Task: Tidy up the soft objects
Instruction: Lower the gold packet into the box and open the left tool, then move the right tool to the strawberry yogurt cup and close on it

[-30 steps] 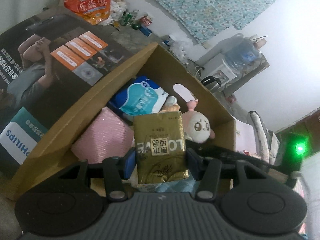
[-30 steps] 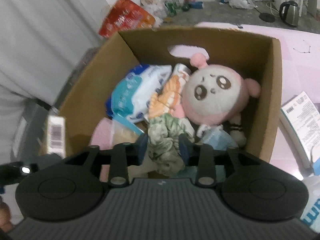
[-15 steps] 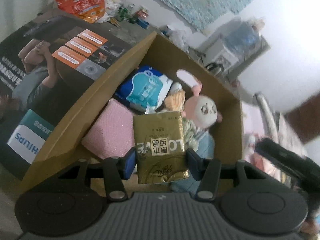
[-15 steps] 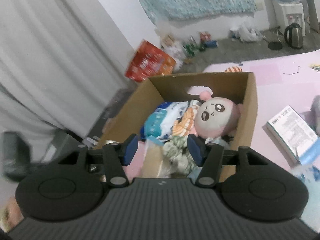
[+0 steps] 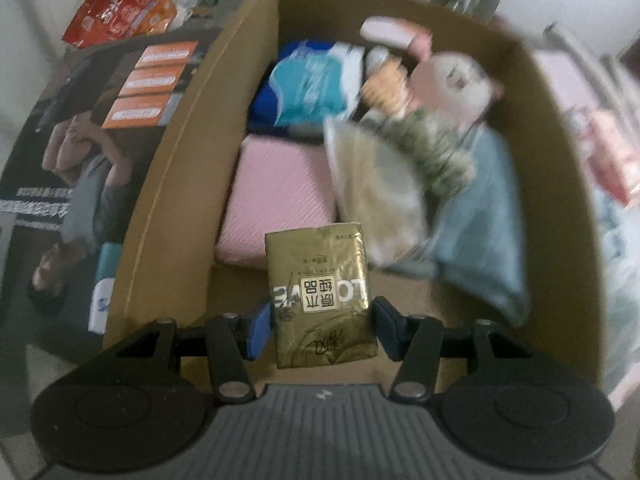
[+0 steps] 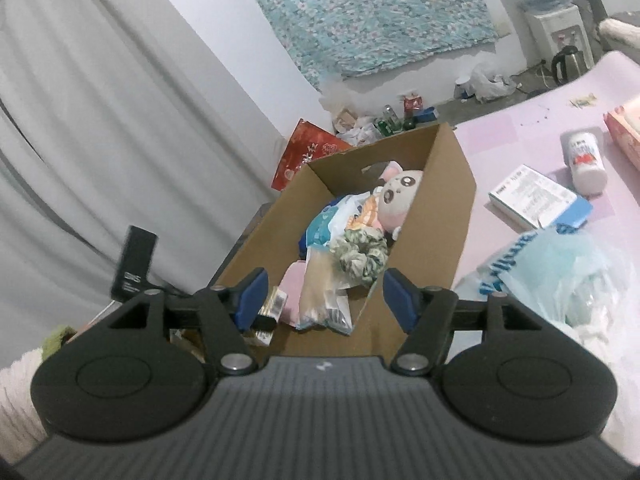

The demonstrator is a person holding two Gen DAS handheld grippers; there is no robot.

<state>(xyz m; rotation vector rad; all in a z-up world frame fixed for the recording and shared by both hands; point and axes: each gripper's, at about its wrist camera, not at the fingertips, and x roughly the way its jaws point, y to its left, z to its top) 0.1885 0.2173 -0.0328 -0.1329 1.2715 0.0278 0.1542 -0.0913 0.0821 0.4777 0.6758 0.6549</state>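
Note:
My left gripper point(image 5: 322, 326) is shut on a gold tissue pack point(image 5: 320, 280) and points down over the near end of the cardboard box point(image 5: 176, 184). Inside lie a pink pack point(image 5: 276, 196), a blue pack point(image 5: 308, 80), a pink plush toy point(image 5: 456, 80), a green scrunchie point(image 5: 432, 152), a clear bag point(image 5: 376, 192) and a light blue cloth point(image 5: 480, 232). My right gripper point(image 6: 326, 296) is back from the box point(image 6: 440, 240), its jaws opening with nothing between them. The scrunchie point(image 6: 360, 256) rests in the box beside the plush toy point(image 6: 400, 196).
A printed carton point(image 5: 80, 140) lies against the box's left side, with a red snack bag point(image 5: 120, 8) beyond it. On the pink mat point(image 6: 540, 120) to the right lie a booklet point(image 6: 532, 196), a white bottle point(image 6: 584, 160) and a plastic bag point(image 6: 560, 276). A grey curtain hangs on the left.
My right gripper has let go of the green scrunchie in the box, opened, and drawn back. My left gripper has tipped downward over the box, still gripping the gold pack.

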